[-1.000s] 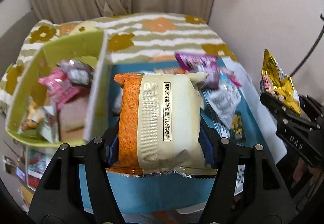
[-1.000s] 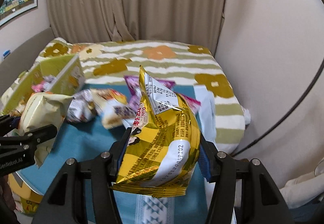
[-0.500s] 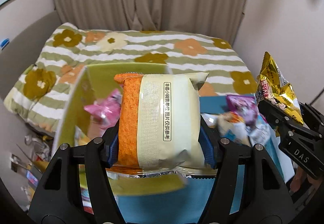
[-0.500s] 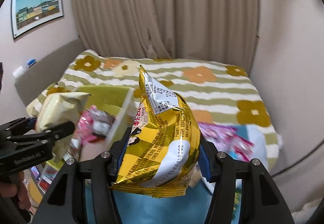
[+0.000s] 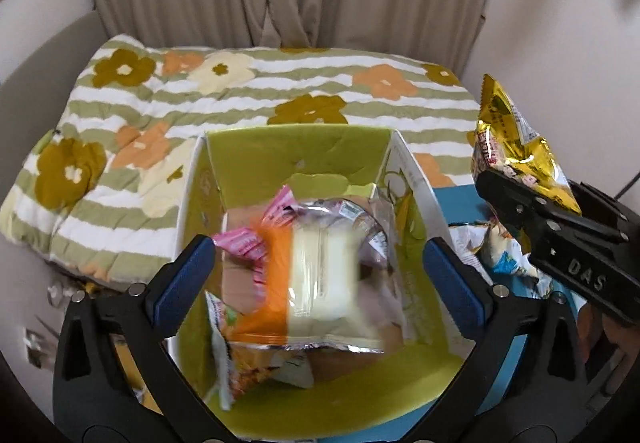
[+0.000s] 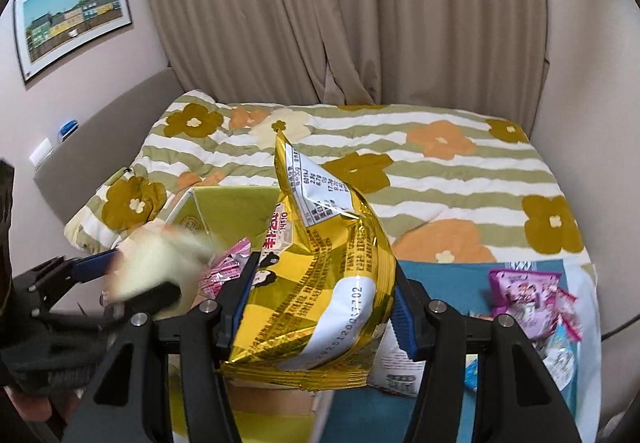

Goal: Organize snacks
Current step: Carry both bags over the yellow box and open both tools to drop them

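Your left gripper jaws have just sprung wide, orange-cream snack pack blurred above green box; right gripper clamps gold chip bag.

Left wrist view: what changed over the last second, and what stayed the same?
Both hands swung from the snack pile over to the green box. The left gripper has just opened its jaws, letting go of the orange-and-cream packet, which is blurred, dropping into the box clear of both pads. The right gripper stays clamped on the gold bag.

The right claw grips a gold snack bag above the green box.
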The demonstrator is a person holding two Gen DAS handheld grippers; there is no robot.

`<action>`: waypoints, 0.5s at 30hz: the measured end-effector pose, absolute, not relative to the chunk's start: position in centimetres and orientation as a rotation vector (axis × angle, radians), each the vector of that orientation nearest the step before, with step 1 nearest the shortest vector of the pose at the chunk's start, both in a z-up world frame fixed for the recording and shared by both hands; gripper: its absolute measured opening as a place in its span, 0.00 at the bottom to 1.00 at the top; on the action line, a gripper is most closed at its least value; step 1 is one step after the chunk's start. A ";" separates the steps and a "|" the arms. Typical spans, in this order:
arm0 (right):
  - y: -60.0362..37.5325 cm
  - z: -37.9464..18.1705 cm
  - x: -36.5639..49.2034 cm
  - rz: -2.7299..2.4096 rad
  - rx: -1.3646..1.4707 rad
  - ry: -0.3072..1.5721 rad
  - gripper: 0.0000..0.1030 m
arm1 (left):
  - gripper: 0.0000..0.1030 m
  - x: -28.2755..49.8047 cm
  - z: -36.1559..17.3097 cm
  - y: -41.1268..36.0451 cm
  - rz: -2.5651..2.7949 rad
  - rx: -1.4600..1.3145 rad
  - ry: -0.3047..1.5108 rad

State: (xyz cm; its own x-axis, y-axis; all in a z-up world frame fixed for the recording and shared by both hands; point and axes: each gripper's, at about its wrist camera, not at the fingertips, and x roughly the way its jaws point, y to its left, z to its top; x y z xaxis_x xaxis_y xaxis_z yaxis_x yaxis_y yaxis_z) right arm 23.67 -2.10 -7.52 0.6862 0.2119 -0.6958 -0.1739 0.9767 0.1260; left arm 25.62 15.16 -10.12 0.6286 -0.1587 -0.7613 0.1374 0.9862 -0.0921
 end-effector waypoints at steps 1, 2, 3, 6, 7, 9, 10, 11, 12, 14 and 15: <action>-1.8 -7.7 23.8 0.205 0.054 0.791 0.51 | 0.99 25.8 -10.3 15.5 -0.179 -0.019 0.881; -1.5 -7.9 24.0 0.194 0.055 0.796 0.51 | 0.99 26.0 -10.5 15.9 -0.180 -0.014 0.887; -1.3 -7.9 24.1 0.186 0.057 0.801 0.51 | 0.99 26.2 -10.6 16.5 -0.179 -0.014 0.891; -1.1 -8.2 24.6 0.168 0.067 0.816 0.51 | 0.99 27.1 -11.1 18.0 -0.180 -0.036 0.907; -0.9 -8.3 24.8 0.164 0.069 0.820 0.51 | 0.99 27.4 -11.2 18.3 -0.183 -0.042 0.912; -0.6 -8.5 25.6 0.157 0.070 0.831 0.51 | 0.99 28.0 -11.5 18.8 -0.191 -0.044 0.917; -0.4 -8.6 26.1 0.160 0.072 0.837 0.51 | 0.99 28.3 -11.6 19.0 -0.191 -0.038 0.921; -0.1 -8.7 26.9 0.164 0.069 0.845 0.51 | 0.99 28.7 -11.8 19.1 -0.192 -0.030 0.926; 0.2 -8.8 27.5 0.166 0.060 0.852 0.51 | 0.99 28.8 -12.0 19.0 -0.195 -0.023 0.929; 0.7 -9.2 29.0 0.165 0.049 0.866 0.51 | 0.99 29.4 -12.4 19.1 -0.203 -0.012 0.937; 0.9 -9.5 29.7 0.170 0.052 0.875 0.51 | 0.99 29.6 -12.6 19.2 -0.205 -0.006 0.941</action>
